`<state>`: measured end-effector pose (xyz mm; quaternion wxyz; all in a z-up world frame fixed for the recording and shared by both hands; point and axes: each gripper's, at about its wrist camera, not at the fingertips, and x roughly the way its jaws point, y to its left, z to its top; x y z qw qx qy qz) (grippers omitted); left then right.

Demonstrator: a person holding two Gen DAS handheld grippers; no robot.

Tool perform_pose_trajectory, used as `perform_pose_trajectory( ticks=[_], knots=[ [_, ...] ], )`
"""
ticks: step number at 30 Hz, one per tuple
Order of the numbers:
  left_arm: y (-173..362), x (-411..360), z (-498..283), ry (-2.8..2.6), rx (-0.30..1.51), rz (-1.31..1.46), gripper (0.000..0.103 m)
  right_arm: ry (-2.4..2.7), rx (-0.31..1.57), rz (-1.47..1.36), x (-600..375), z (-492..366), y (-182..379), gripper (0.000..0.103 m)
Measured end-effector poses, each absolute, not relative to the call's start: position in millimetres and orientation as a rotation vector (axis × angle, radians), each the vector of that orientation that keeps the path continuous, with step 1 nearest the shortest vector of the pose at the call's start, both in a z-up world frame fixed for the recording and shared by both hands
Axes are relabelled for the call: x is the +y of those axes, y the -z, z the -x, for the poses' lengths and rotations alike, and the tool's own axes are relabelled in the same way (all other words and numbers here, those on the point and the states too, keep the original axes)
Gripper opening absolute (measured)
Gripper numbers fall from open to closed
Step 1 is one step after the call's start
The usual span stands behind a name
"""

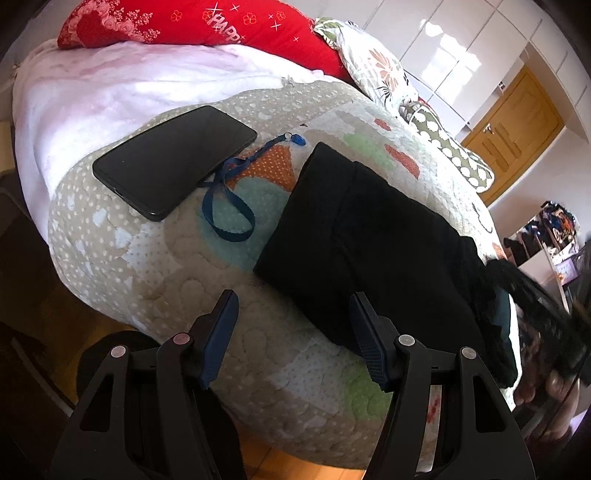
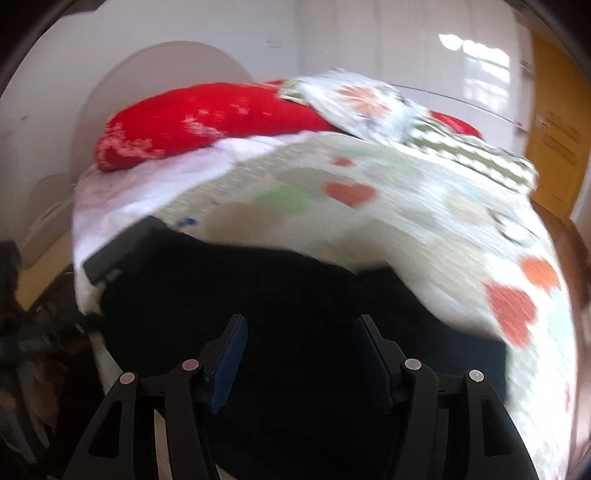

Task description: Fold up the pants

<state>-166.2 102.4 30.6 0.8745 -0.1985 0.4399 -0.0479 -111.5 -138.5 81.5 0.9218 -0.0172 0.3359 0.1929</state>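
Black pants (image 1: 373, 236) lie folded into a thick rectangle on the patterned quilt (image 1: 140, 258) of a bed. My left gripper (image 1: 293, 321) hovers open over the quilt at the pants' near-left corner, its right finger (image 1: 369, 343) overlapping the fabric edge, nothing between the pads. In the blurred right wrist view the same pants (image 2: 295, 288) fill the lower middle, and my right gripper (image 2: 299, 347) stands open above them with nothing pinched. The right gripper also shows as a dark blur (image 1: 546, 325) at the right edge of the left wrist view.
A black phone (image 1: 173, 158) lies on the quilt left of the pants, with a blue lanyard (image 1: 229, 206) beside it. A red pillow (image 1: 207, 26) and a floral pillow (image 1: 373, 62) sit at the bed's head. The bed edge drops to a wooden floor (image 1: 288, 465) near me.
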Motion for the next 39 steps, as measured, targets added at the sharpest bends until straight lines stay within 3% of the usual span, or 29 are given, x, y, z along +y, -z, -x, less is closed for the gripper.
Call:
perform_pose_trajectory(
  ticks=[7, 15, 17, 18, 19, 21, 24, 29, 30, 32, 33, 34, 39],
  knots=[
    [-28, 98, 160, 0.123, 0.877, 0.459, 0.065, -0.595, 0.732, 0.178, -55, 55, -81, 0.063],
    [-22, 96, 151, 0.169, 0.816, 0.514, 0.083, -0.77, 0.834, 0.154, -9, -6, -51, 0.068],
    [-23, 91, 152, 0.162, 0.794, 0.487, 0.083, -0.795, 0.847, 0.092, -9, -11, -42, 0.054],
    [-23, 89, 152, 0.161, 0.783, 0.476, 0.08, -0.805, 0.857, 0.075, -8, -11, -39, 0.044],
    [-23, 88, 152, 0.156, 0.773, 0.467, 0.073, -0.803, 0.848, 0.068, -9, -10, -39, 0.042],
    [-25, 86, 152, 0.152, 0.77, 0.445, 0.043, -0.803, 0.833, 0.051, -13, -6, -44, 0.038],
    [-37, 83, 154, 0.169, 0.736, 0.423, 0.024, -0.805, 0.812, 0.011, -23, -1, -55, 0.033],
    [-68, 50, 173, 0.221, 0.603, 0.256, 0.021, -0.78, 0.745, -0.113, -67, 16, -86, 0.031],
    [-74, 38, 179, 0.235, 0.571, 0.207, 0.021, -0.763, 0.74, -0.143, -79, 19, -92, 0.032],
    [-78, 22, 184, 0.251, 0.535, 0.146, 0.02, -0.706, 0.736, -0.172, -100, 27, -101, 0.052],
    [-80, 10, 189, 0.264, 0.516, 0.108, 0.02, -0.648, 0.739, -0.174, -113, 33, -107, 0.07],
    [-80, 4, 191, 0.271, 0.508, 0.089, 0.02, -0.625, 0.74, -0.185, -122, 38, -111, 0.079],
    [-77, -29, 204, 0.32, 0.482, -0.007, 0.019, -0.601, 0.802, -0.275, -149, 57, -123, 0.082]
  ],
)
